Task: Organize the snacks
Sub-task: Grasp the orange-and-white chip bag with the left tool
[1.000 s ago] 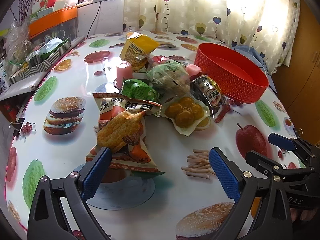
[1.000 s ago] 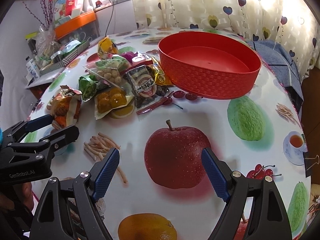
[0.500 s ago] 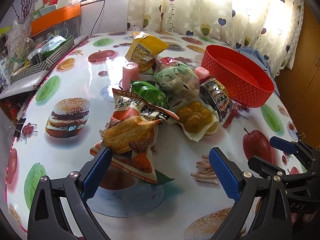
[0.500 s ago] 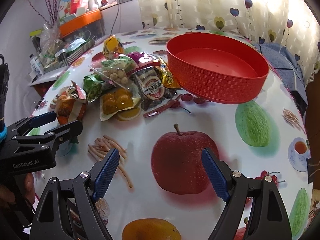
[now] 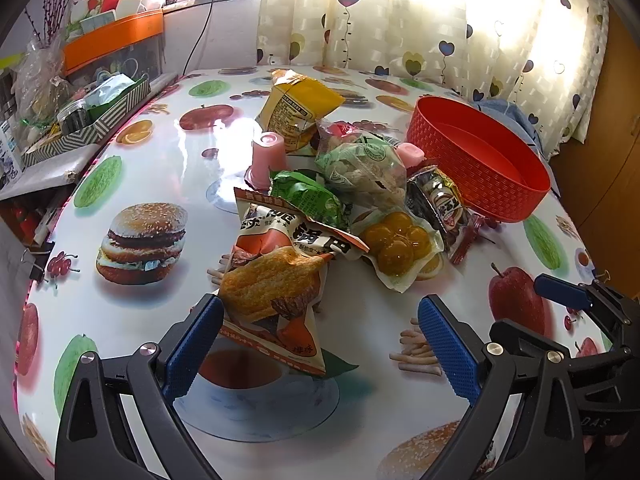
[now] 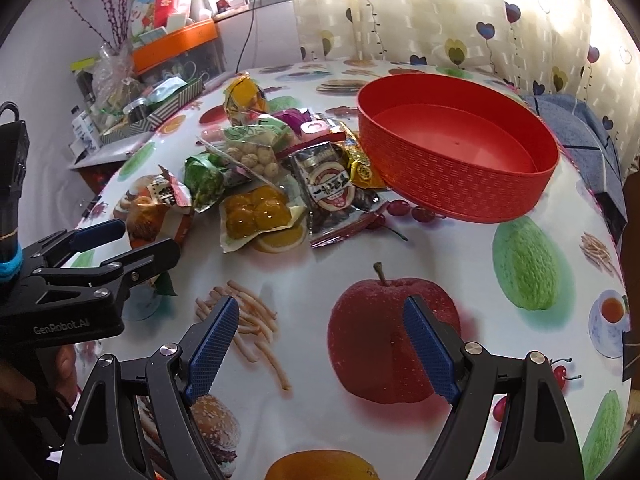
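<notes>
Your left gripper [image 5: 320, 342] is spread wide and holds nothing, its jaws bracketing the lower end of the orange chip bag [image 5: 280, 292]; the left pad sits just beside the bag's edge, the right pad well clear of it. Your right gripper [image 6: 320, 350] is likewise wide open and empty, hanging over the printed apple on the tablecloth [image 6: 460, 280], with no snack between its jaws.

You look to be at the approach for the first pick: the chip bag is the nearest packet and the red basket [image 6: 460, 188] has nothing in it yet. To take the bag you would need to ease the left gripper forward so both pads pass the crinkled sides, then close across its narrow lower part rather than the puffed middle.

Just beyond lie the clear pack of yellow balls [image 5: 396, 248] and the green packet [image 5: 308, 196], overlapping each other and the bag's top edge, so a lift may drag them. Farther back sit the dark packet [image 5: 440, 204] against the basket wall, the pink cup [image 5: 266, 156] and the yellow bag [image 5: 296, 110]. The basket stands at the far right, beside the pile.
</notes>
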`<state>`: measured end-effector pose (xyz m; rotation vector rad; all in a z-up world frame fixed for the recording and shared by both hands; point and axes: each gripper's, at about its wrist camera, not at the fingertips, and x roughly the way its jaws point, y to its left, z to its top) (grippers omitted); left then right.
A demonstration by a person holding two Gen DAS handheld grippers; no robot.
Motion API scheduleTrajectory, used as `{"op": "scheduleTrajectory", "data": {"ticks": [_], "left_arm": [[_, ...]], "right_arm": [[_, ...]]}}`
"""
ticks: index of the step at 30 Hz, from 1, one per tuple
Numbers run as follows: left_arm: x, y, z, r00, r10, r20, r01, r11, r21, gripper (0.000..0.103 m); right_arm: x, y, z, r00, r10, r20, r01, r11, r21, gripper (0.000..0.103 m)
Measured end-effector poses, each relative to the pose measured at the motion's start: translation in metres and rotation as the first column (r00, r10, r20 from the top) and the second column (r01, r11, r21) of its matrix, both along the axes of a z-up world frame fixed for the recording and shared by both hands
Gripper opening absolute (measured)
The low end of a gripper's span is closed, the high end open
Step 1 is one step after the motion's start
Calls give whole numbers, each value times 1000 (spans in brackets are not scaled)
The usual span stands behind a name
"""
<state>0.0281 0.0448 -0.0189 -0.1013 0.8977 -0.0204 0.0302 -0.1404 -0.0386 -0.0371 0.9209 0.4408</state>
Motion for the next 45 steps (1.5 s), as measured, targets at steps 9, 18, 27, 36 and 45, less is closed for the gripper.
{"op": "scheduleTrajectory", "data": {"ticks": [9,18,27,36,45], "left_arm": [[-1,3,-2,1000,4,-4,-4,1000,-6,98],[-1,11,-3,1000,7,-3,-7,1000,-11,98],[1,19,-1,1000,10,3,-10,1000,-27,98],[6,26,5,1000,12,17,-12,999,-37,98],[11,47,1,999,41,31,-40,999,-26,98]], "right_arm": [[0,3,0,1000,0,-6,0,1000,1,84],[-1,5,-1,1000,-5,-15,5,1000,12,84],[3,9,4,1000,-5,-2,5,1000,16,82],[11,14,7,1000,18,-6,-18,999,27,77],[16,19,10,1000,29,-5,-29,999,32,76]]}}
